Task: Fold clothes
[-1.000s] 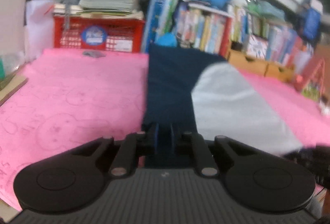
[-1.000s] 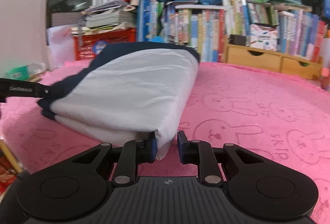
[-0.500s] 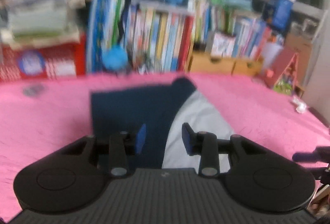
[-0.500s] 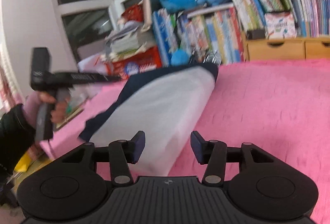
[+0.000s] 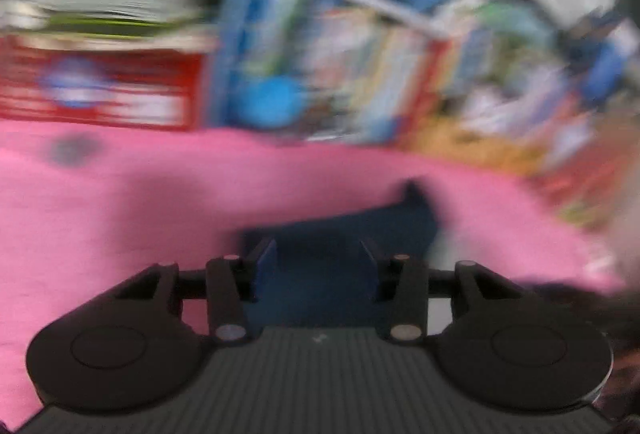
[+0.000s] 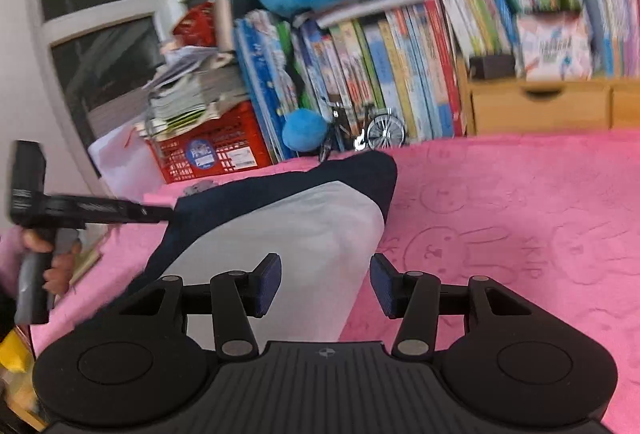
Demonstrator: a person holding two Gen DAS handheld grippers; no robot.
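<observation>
Folded garment, navy w/ white panel, lying flat on pink blanket, centre-left of right-wrist frame. Looks near done: compact bundle, edges roughly aligned; maybe a final tidy or stacking left. Right gripper w/ jaws parted mid-wide, nothing between, pads clear of cloth. Left gripper at lower centre of blurred left-wrist frame, jaws just been opening, mid-wide, navy cloth seen behind gap, not pinched. Bookshelf across top.

Folded garment on blanket, bookshelf behind.
</observation>
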